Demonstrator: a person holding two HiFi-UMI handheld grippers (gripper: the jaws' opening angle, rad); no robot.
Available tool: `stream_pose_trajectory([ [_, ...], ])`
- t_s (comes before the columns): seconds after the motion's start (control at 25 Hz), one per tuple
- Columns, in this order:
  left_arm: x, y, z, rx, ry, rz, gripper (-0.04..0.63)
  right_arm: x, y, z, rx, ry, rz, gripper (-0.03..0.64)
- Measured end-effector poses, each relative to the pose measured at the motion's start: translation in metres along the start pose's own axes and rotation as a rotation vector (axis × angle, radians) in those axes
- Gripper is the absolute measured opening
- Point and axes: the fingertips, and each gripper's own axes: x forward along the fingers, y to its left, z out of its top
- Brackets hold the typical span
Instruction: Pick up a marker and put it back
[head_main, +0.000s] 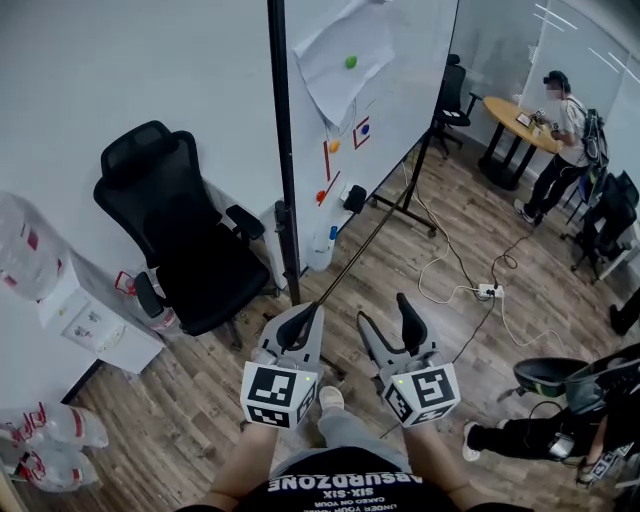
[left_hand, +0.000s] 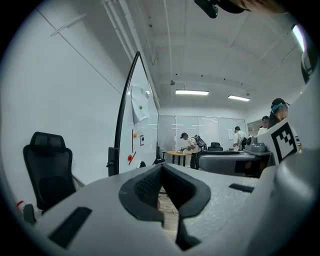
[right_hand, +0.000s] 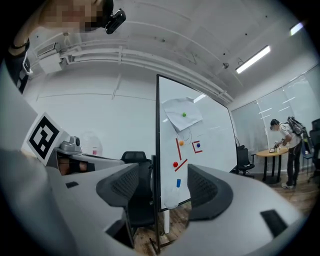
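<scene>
A whiteboard (head_main: 390, 90) on a wheeled stand is ahead of me, and two red markers (head_main: 326, 160) cling to it among coloured magnets. Near its lower edge a blue-capped marker (head_main: 333, 233) stands in a clear cup (head_main: 320, 255). Both grippers are held level in front of me, short of the board and touching nothing. My left gripper (head_main: 305, 312) has its jaws together with nothing between them. My right gripper (head_main: 385, 308) is open and empty. In the right gripper view the blue-capped marker (right_hand: 178, 183) and the cup (right_hand: 171, 199) show between the spread pads (right_hand: 125, 184), far off.
A black office chair (head_main: 185, 235) stands left of the board's post. Water bottles (head_main: 20, 250) and a white cabinet (head_main: 85, 320) line the left wall. A power strip (head_main: 488, 291) and cables lie on the wood floor. A person (head_main: 560, 130) stands at a round table far right.
</scene>
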Motion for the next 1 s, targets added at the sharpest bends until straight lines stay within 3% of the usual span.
stream_pose_trajectory([
  [1.0, 0.066, 0.058, 0.000, 0.007, 0.039, 0.069, 0.003, 0.095, -0.053, -0.022, 0.061, 0.040, 0.044, 0.282],
])
